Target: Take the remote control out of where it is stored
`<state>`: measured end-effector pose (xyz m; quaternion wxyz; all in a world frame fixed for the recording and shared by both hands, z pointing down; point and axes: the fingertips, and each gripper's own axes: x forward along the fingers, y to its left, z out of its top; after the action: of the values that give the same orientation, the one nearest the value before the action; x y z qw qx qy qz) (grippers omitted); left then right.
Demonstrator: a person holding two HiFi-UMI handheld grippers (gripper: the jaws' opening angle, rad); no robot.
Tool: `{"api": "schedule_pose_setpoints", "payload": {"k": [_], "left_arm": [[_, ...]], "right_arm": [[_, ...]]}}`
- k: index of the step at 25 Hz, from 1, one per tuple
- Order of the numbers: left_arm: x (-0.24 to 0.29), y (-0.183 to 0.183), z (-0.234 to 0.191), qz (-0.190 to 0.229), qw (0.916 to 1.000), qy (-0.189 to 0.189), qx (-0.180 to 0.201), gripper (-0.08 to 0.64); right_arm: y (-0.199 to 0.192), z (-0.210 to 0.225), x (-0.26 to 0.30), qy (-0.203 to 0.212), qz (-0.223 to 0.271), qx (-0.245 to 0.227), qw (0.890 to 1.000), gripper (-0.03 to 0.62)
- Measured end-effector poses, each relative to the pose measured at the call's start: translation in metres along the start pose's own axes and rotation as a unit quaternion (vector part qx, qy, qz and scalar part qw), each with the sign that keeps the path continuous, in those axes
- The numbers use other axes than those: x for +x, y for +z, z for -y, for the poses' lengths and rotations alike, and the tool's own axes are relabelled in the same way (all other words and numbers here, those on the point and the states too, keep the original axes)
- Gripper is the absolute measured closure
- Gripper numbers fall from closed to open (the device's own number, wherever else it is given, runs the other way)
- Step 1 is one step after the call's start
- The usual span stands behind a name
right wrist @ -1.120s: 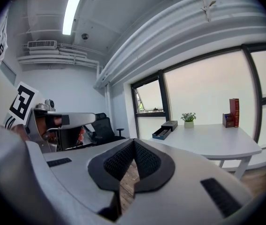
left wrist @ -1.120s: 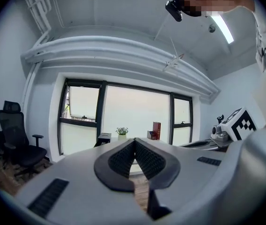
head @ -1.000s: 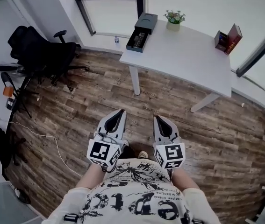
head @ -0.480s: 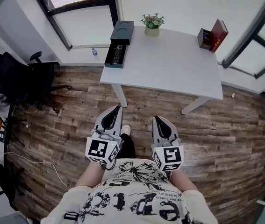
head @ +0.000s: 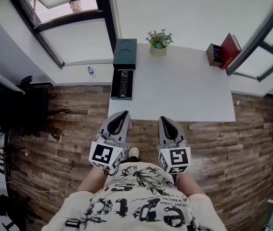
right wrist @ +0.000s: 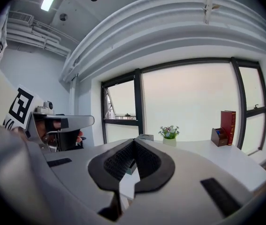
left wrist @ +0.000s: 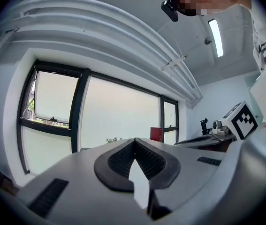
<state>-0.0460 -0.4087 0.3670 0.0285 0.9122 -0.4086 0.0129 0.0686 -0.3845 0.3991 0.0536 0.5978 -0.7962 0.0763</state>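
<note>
The person is standing just short of the desk [head: 184, 90], carrying the left gripper [head: 123, 113] and right gripper [head: 164, 119] low and pinched together, empty, probably because nothing is within reach. The remote [head: 123, 83] is lying in the open box [head: 125, 52] at the desk's left edge.

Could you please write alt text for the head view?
A person holds the left tongs and right tongs shut and empty, short of a white table. At its left edge a remote control lies in an open dark box; a plant and red book stand farther back.
</note>
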Motion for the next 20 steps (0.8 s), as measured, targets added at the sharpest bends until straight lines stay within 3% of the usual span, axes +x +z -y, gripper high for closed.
{"api": "schedule_pose_setpoints", "payload": {"k": [5,11,13,17,20], "left_arm": [[0.029,-0.008,-0.055,-0.011,0.9997,0.003,-0.022,0.552],[0.058,-0.030,-0.087,-0.030,0.9986,0.029,-0.032,0.552],[0.073,-0.051,-0.093,-0.062,0.9969,0.037,-0.033,0.552],[0.110,-0.100,-0.112,-0.141,0.9859,0.051,-0.073,0.551],[0.135,-0.117,-0.124,-0.163,0.9795,0.066,-0.099,0.551]], "right_arm": [[0.017,-0.014,0.061,0.014,0.003,-0.007,1.000,0.600],[-0.006,0.007,0.105,0.017,-0.037,0.012,0.999,0.600],[-0.012,0.016,0.118,0.027,-0.045,0.021,0.998,0.600],[-0.008,0.034,0.153,0.060,-0.041,0.035,0.997,0.600],[-0.006,0.050,0.185,0.092,-0.053,0.029,0.994,0.600]]}}
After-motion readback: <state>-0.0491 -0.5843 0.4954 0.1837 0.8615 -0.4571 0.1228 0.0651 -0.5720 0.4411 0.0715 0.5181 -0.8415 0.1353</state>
